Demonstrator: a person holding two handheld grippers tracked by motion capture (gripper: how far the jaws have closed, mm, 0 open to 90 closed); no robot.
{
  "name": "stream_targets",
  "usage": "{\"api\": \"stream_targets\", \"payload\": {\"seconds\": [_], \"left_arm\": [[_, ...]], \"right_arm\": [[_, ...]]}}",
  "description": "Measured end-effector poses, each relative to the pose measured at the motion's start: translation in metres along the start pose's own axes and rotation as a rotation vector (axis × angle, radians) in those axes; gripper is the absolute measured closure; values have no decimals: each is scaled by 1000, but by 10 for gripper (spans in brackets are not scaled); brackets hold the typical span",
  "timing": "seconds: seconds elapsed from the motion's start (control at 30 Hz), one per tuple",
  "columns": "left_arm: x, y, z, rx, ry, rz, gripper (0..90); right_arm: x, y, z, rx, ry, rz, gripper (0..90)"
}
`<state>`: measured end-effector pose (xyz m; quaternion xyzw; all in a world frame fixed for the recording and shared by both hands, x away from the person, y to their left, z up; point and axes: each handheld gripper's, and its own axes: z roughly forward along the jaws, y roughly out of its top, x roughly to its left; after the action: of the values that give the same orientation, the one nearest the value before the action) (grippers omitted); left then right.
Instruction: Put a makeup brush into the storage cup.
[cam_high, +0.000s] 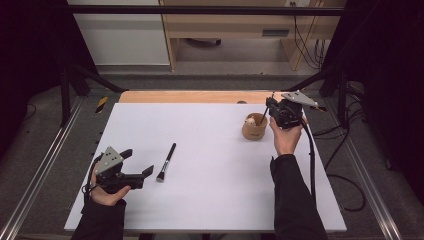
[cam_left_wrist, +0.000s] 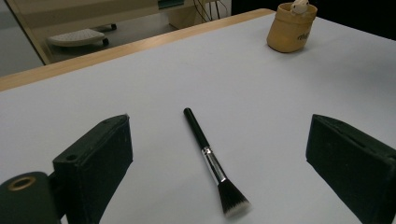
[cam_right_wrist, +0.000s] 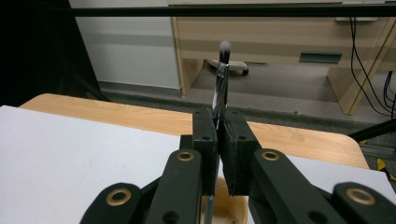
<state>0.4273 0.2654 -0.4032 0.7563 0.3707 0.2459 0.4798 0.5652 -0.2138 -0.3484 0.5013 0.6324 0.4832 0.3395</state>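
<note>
A slim makeup brush (cam_right_wrist: 221, 79) stands upright between the jaws of the right gripper (cam_high: 272, 106), which are clamped on its handle; its pale bristle tip points up, and its lower end hangs over the mouth of the small wooden cup (cam_high: 254, 127) (a whitish item already sits inside the cup). In the high view that cup stands on the white table (cam_high: 215, 165) toward the far right, with the right gripper just beside and above it. A second brush (cam_left_wrist: 211, 161), black-handled with a silver ferrule and white-tipped bristles, lies flat on the table in front of the left gripper (cam_high: 137, 162), whose jaws stand wide apart and touch nothing.
</note>
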Motion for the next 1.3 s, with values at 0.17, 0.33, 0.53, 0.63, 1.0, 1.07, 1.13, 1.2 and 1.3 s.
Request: {"api": "stream_targets", "payload": {"seconds": [0.17, 0.33, 0.53, 0.63, 1.0, 1.07, 1.13, 1.2, 1.3], "left_arm": [[0, 0, 0, 0, 0, 2, 66], [-1, 0, 0, -3, -1, -2, 66], [-2, 2, -1, -7, -1, 3, 66], [-2, 1, -1, -6, -1, 4, 66], [-2, 1, -2, -6, -1, 5, 66], [-2, 2, -1, -6, -1, 5, 66], [-2, 1, -1, -4, -2, 3, 66], [-2, 1, -1, -3, -2, 3, 66], [-2, 1, -1, -1, -2, 3, 66]], "right_arm": [[-1, -1, 7, 6, -8, 6, 852], [-1, -4, 13, 13, -18, 10, 852], [1, -10, 21, 36, -21, 8, 852], [1, -13, 25, 53, -23, 17, 852], [2, -25, 34, 100, -29, 25, 852], [1, -28, 35, 108, -30, 31, 852], [1, -31, 36, 119, -29, 37, 851], [0, -34, 37, 132, -33, 36, 851], [0, -37, 39, 147, -33, 26, 851]]}}
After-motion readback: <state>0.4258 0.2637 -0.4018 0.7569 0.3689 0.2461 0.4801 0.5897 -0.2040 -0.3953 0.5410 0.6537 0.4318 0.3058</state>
